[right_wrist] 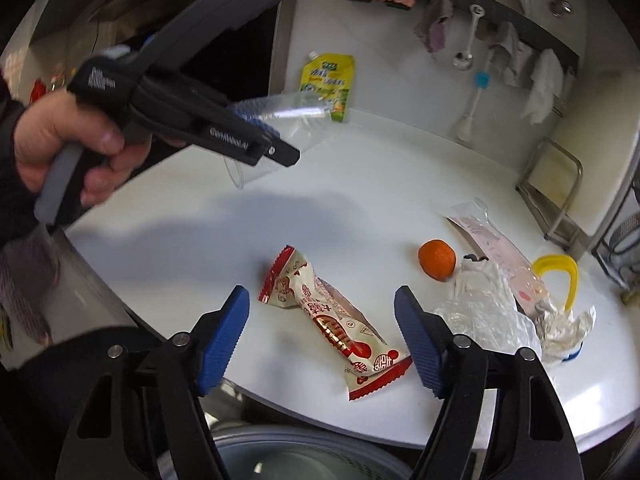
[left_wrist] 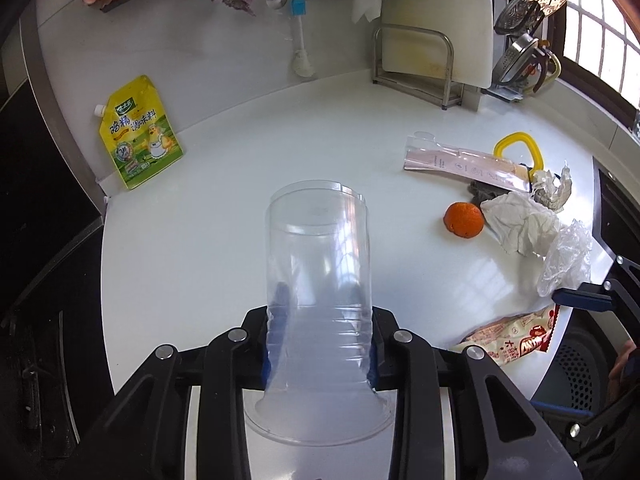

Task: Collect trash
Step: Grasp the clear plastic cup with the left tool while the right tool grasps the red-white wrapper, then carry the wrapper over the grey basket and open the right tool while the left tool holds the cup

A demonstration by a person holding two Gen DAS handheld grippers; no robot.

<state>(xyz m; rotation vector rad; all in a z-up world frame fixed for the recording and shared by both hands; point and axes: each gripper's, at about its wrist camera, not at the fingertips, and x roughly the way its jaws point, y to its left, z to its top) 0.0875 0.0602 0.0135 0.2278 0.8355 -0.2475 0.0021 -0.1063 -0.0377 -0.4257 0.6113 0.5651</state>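
The left tongs [left_wrist: 318,354] are pinching a clear, ribbed plastic cup [left_wrist: 318,280] by its side walls, its open rim lying nearest the camera. The right tongs [right_wrist: 320,340] are standing spread and empty above a red-and-white printed snack wrapper [right_wrist: 334,326] on the white surface [right_wrist: 320,216]. Centre the pads across the wrapper's narrow middle before closing (the film is likely to slide). The orange mandarin [right_wrist: 437,259] and crumpled clear plastic film [right_wrist: 480,316] are lying just beside it, so keep them outside the tongs.
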